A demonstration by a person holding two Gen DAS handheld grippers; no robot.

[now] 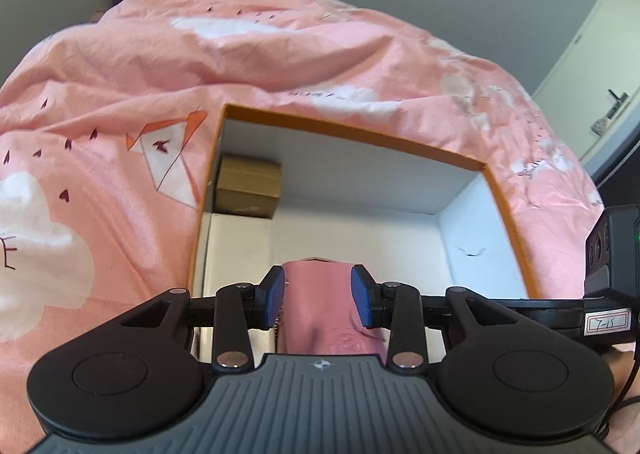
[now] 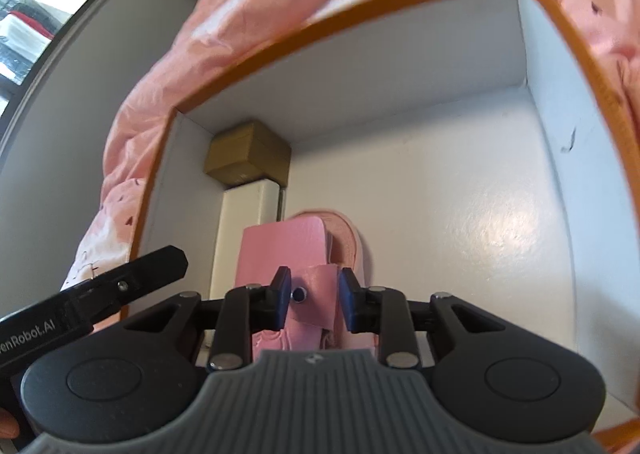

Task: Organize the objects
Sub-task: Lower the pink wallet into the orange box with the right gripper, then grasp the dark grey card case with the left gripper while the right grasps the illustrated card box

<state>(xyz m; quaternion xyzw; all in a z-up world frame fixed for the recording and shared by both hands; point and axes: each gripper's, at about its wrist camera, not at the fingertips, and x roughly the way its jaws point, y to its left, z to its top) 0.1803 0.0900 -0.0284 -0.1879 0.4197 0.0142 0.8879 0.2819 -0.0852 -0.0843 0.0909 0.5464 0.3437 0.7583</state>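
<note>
A pink leather wallet point(image 1: 325, 320) sits low inside a white storage box with an orange rim point(image 1: 352, 136). My left gripper point(image 1: 319, 296) is shut on the wallet, its blue pads pressing the two sides. In the right wrist view the wallet point(image 2: 280, 250) shows a flap and a strap with a dark snap button. My right gripper point(image 2: 314, 294) is shut on that strap, with both pads against it. The box's orange rim point(image 2: 320, 26) curves around above. Both grippers point down into the box.
A small brown cardboard box point(image 2: 250, 152) stands in the far left corner, and a slim white box point(image 2: 248, 214) lies in front of it. The same brown box point(image 1: 248, 186) shows in the left view. A rumpled pink bedcover point(image 1: 240, 66) surrounds the storage box. Bare white floor fills its right half.
</note>
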